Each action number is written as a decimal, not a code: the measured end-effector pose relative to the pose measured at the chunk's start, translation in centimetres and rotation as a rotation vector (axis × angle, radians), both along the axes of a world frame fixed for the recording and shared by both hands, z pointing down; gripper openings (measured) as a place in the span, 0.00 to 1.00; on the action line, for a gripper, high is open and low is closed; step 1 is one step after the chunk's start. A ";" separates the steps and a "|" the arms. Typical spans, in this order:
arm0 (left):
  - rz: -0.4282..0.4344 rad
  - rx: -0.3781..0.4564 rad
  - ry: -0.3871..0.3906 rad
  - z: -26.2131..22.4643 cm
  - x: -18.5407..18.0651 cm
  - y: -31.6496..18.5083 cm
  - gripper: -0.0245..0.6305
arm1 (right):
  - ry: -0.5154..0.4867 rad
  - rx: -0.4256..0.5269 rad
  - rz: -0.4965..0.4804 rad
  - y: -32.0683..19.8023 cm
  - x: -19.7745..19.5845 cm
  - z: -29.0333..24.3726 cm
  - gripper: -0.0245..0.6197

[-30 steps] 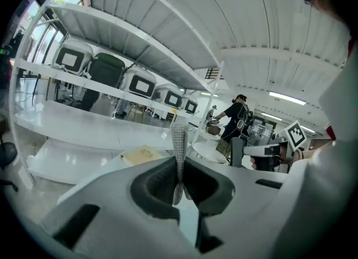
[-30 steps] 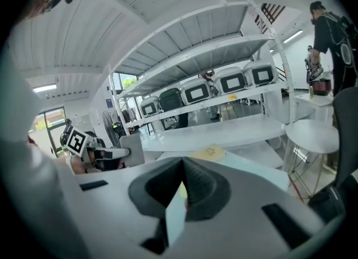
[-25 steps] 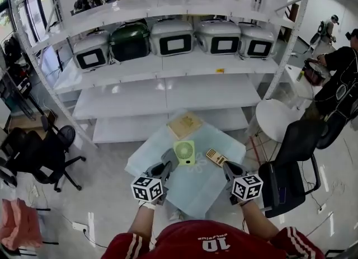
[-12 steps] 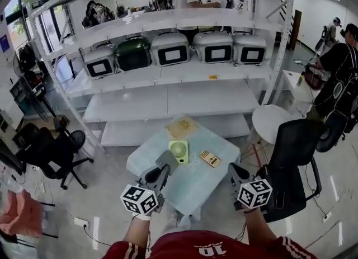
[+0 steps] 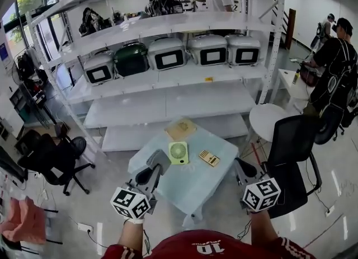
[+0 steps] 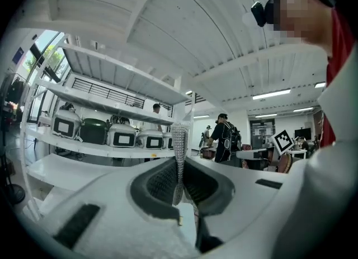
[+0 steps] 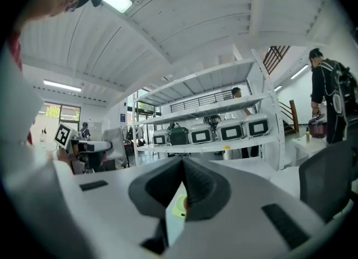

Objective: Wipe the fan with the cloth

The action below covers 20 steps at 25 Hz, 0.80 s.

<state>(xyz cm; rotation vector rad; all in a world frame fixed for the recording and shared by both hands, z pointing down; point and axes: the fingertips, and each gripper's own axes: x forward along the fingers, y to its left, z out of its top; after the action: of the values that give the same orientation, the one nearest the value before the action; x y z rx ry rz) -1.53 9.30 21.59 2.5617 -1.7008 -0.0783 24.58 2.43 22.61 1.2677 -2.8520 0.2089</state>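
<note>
A small light-green fan (image 5: 178, 152) lies on the pale blue table (image 5: 190, 188) in the head view. Behind it, at the far edge, lies a flat tan square (image 5: 180, 130). Right of the fan lies a small tan patterned piece (image 5: 208, 158). I cannot tell which of the two is the cloth. My left gripper (image 5: 163, 156) hangs over the table's near left corner, short of the fan, jaws pressed together and holding nothing. My right gripper (image 5: 240, 164) is off the table's right edge, also shut and holding nothing. A sliver of the fan (image 7: 179, 205) shows under the right gripper's (image 7: 183, 165) jaws.
White shelving (image 5: 168, 107) with a row of boxy appliances (image 5: 168, 53) stands behind the table. A black office chair (image 5: 293, 140) and a round white stool (image 5: 268, 119) are at the right, another chair (image 5: 53, 157) at the left. People stand at the far right (image 5: 335, 67).
Both grippers have drawn back from the fan toward me; the left one has also shifted left. The view has risen and widened. Nothing on the table has moved.
</note>
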 end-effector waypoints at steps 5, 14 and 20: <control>-0.005 0.054 -0.009 -2.1 -2.8 0.9 0.07 | -0.014 0.034 0.050 0.4 -1.4 -1.7 0.04; -0.038 0.065 0.019 -1.9 -6.7 2.5 0.07 | -0.018 0.058 0.007 1.6 -5.9 -2.9 0.04; -0.035 0.065 0.105 -2.5 -8.0 3.3 0.07 | -0.021 0.068 -0.023 2.3 -7.8 -3.6 0.04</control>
<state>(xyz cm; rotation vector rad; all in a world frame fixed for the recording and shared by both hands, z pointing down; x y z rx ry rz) -9.54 12.60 19.12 2.5231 -1.7332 -0.2683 16.80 4.75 19.01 1.2501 -2.9142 0.1271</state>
